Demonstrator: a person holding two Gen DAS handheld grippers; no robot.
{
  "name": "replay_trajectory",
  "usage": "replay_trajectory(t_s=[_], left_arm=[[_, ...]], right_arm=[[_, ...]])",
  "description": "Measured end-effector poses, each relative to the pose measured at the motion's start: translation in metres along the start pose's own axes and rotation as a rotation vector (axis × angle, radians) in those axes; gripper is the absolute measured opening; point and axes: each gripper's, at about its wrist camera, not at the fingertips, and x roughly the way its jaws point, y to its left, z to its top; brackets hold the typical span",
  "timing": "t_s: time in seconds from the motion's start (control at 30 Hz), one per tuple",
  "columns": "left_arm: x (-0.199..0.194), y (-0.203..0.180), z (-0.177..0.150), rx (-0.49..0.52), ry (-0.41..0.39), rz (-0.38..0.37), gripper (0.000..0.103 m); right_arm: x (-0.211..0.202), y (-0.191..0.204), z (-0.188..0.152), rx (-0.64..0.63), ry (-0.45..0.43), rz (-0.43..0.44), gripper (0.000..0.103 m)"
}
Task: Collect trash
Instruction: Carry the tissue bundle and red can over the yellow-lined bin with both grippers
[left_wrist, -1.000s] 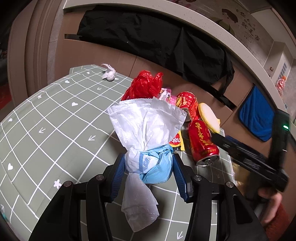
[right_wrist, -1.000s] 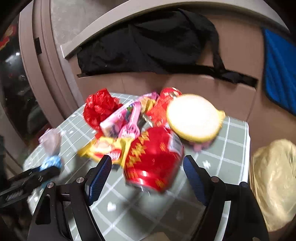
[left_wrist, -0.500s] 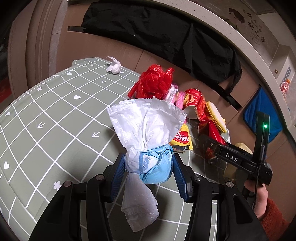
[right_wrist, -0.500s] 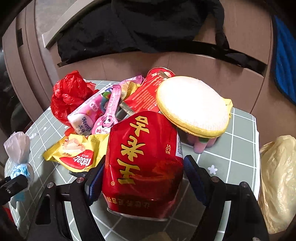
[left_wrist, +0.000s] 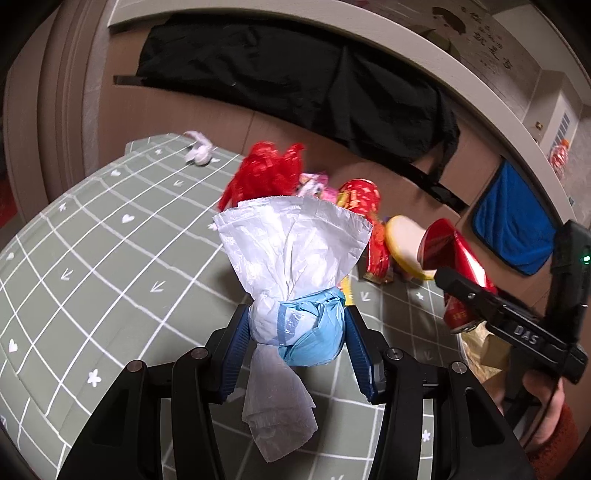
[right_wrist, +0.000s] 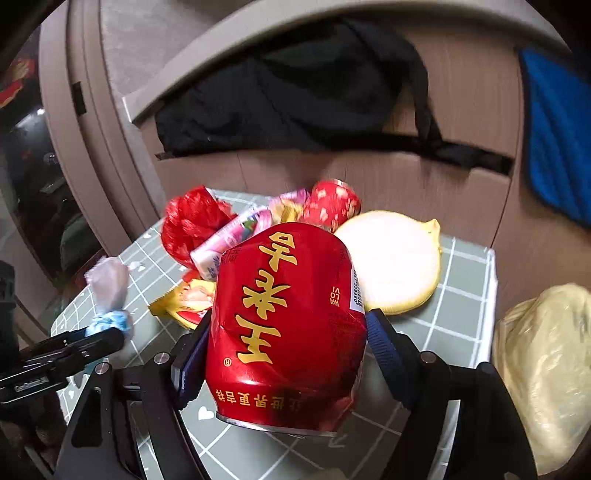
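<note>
Left wrist view: the left hand-held gripper (left_wrist: 295, 332) is seen closed to a middling width on a knotted plastic bag (left_wrist: 295, 280), white with a blue bulge at the knot, which is pinched between the blue pads and carried above the green checked tabletop (left_wrist: 92, 258). The bag is judged light, soft and crushable; the knot is the firmest place for a hold, while the loose film above and below would slip. In the right wrist view, the right hand-held gripper (right_wrist: 286, 347) is held wide on a dented red can (right_wrist: 288, 325), clamped across its middle and lifted clear of the tabletop. The can is judged light, thin-walled and smooth, likely to buckle if squeezed harder, so a hold across the body is best kept gentle. A red plastic bag (right_wrist: 192, 221), pink wrappers (right_wrist: 236, 232), a yellow packet (right_wrist: 188, 302) and a round yellow-rimmed pad (right_wrist: 391, 258) are left on the tabletop. A yellowish bag (right_wrist: 546, 369) is seen beside the tabletop's edge, possibly the collection point.
</note>
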Motion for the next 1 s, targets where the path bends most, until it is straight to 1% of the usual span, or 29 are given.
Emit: replay_trajectory(t_s=[0.13, 0.3, 0.47, 0.53, 0.63, 0.73, 0.83, 1.0], left_arm=[[-0.005, -0.018, 0.008, 0.052, -0.057, 0.017, 0.051], [-0.014, -0.045, 0.028, 0.116, -0.150, 0.043, 0.051], [-0.015, -0.077, 0.048, 0.155, -0.197, 0.029, 0.051], [-0.012, -0.101, 0.054, 0.185, -0.216, 0.006, 0.051], [-0.002, -0.142, 0.058, 0.235, -0.227, -0.040, 0.051], [0.016, -0.188, 0.055, 0.285, -0.224, -0.103, 0.052], [0.034, -0.233, 0.048, 0.322, -0.200, -0.169, 0.052], [0.066, -0.297, 0.029, 0.364, -0.144, -0.263, 0.052]], right_arm=[[-0.019, 0.001, 0.005, -0.026, -0.051, -0.004, 0.076], [-0.036, -0.007, 0.011, -0.035, -0.096, -0.005, 0.076], [-0.057, -0.028, 0.018, -0.021, -0.155, -0.009, 0.076], [-0.071, -0.038, 0.018, -0.013, -0.183, -0.018, 0.075], [-0.098, -0.060, 0.020, -0.004, -0.237, -0.054, 0.075], [-0.131, -0.090, 0.021, 0.008, -0.291, -0.110, 0.074], [-0.162, -0.123, 0.018, 0.021, -0.327, -0.184, 0.074], [-0.195, -0.177, 0.008, 0.066, -0.344, -0.297, 0.074]])
